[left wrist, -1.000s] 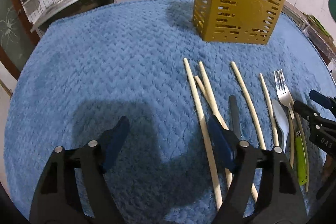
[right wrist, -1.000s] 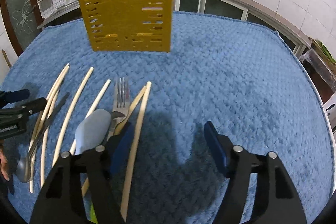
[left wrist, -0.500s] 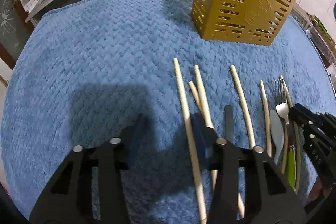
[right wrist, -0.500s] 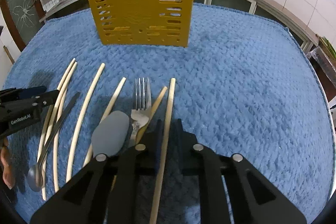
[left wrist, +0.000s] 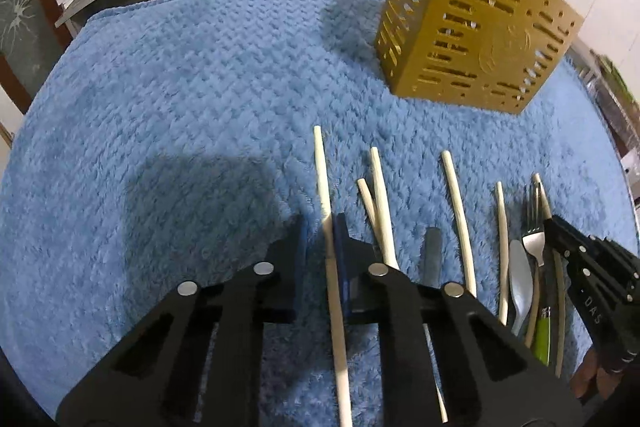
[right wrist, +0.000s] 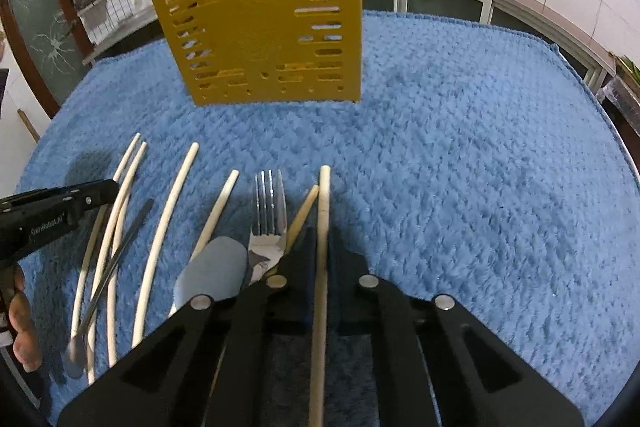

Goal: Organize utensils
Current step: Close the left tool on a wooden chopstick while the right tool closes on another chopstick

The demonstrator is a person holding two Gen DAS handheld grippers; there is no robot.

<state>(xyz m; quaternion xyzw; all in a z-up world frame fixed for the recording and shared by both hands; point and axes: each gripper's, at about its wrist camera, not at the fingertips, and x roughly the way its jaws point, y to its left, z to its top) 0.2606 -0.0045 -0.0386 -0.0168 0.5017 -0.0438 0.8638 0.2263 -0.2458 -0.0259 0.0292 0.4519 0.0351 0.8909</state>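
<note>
While both grippers are closing on chopsticks lying on the blue towel (left wrist: 168, 115), the left gripper (left wrist: 320, 239) is pinching the leftmost chopstick (left wrist: 323, 187) between narrow jaws, and the right gripper (right wrist: 318, 239) is clamping the rightmost chopstick (right wrist: 324, 199) just beside the fork (right wrist: 269, 211). Each stick is sitting lengthwise between the fingers — judging by that, lifting straight up and keeping the sticks level should be avoiding a snag on neighbours. The yellow slotted holder (right wrist: 264, 23) is standing upright beyond the row — probably the destination.

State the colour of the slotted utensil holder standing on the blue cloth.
Mustard yellow. The utensil holder shows best in the right wrist view.
</note>
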